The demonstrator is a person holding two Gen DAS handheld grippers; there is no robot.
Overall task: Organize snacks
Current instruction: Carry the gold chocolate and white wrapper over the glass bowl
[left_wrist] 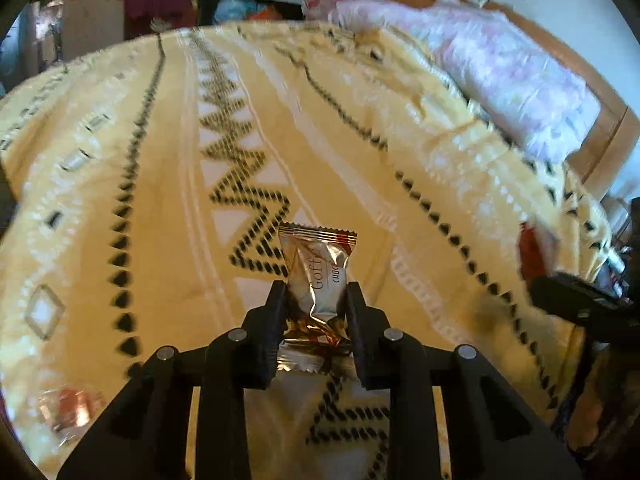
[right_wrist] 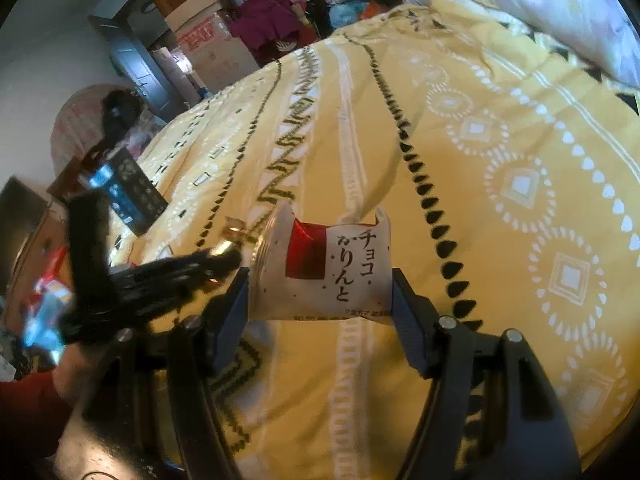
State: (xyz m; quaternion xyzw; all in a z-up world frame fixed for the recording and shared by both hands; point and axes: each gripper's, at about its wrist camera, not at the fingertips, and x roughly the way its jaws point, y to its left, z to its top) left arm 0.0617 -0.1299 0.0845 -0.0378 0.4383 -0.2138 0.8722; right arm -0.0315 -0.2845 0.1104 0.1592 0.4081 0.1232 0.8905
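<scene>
Left gripper (left_wrist: 316,300) clamped tight on gold-foil chocolate wrapper (left_wrist: 320,272). Right gripper (right_wrist: 320,292), jaws half-wide, pinches white-and-red karinto packet (right_wrist: 328,276) over yellow patterned bedspread (right_wrist: 480,160); background blurred, possibly clothes.

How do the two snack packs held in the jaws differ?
The gold pack is shiny foil with Latin lettering; the white pack is matte with a red square and Japanese writing. The gold pack is narrow, so its jaws stand close; the white pack is wider, so its jaws stand further apart. Both are sealed, gripped at their sides above the yellow bedspread.
</scene>
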